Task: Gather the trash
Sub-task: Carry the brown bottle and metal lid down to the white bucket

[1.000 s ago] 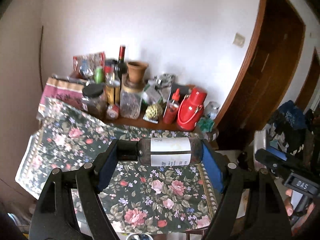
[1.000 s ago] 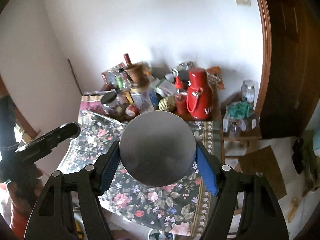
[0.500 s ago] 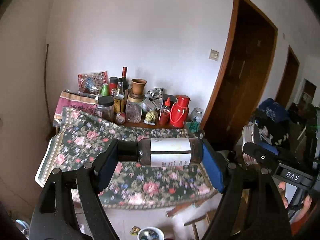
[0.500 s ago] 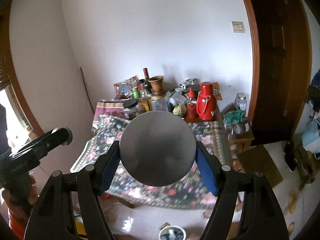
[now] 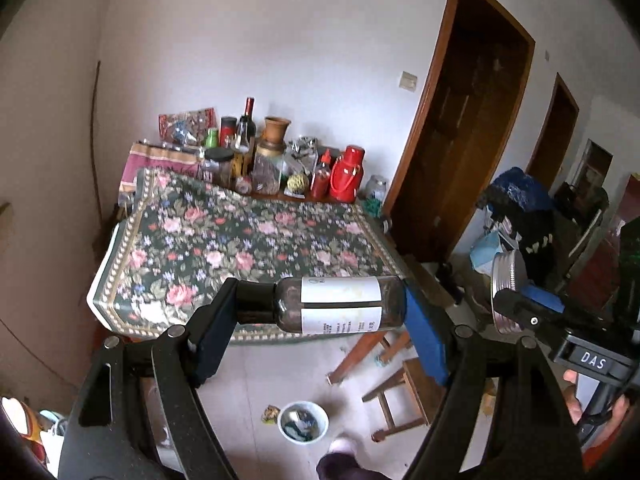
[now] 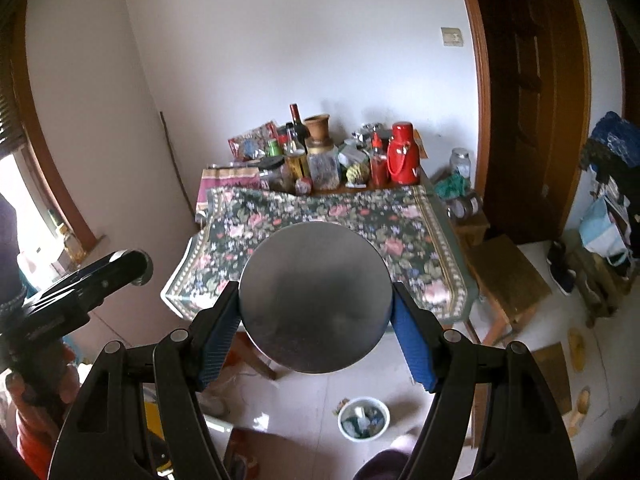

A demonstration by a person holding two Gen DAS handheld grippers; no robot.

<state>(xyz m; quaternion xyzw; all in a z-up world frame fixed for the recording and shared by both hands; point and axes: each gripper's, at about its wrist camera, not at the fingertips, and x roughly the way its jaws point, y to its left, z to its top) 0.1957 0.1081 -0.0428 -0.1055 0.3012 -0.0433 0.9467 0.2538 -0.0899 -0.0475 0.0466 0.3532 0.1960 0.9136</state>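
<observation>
Left wrist view: left claw (image 5: 322, 310) closed end to end on a dark brown bottle (image 5: 340, 305) with a white label, black cap against the left pad, base against the blue right pad; long axis horizontal, crosswise to the fingers. Below and slightly nearer, on the tiled floor, a small white bin (image 5: 303, 422) already holding scraps, lying almost straight under the bottle's midpoint, with a crumpled scrap (image 5: 270, 413) just beside its left rim. Floral-clothed surface (image 5: 240, 248) beyond and higher, well apart from the bin. At far right, right claw (image 5: 520, 300) seen side-on, gripping a round metal tin (image 5: 505, 292) by its edges. Right wrist view: right claw (image 6: 316, 328) clamped across the tin (image 6: 315, 300), flat face toward the lens, filling the gap between both pads. Same bin (image 6: 363, 417) on the floor below and a little right of the tin. Judged: both loads near the bin; the drop turns on lowering each claw straight down, bottle better tipped end-first to suit the narrow rim.
</observation>
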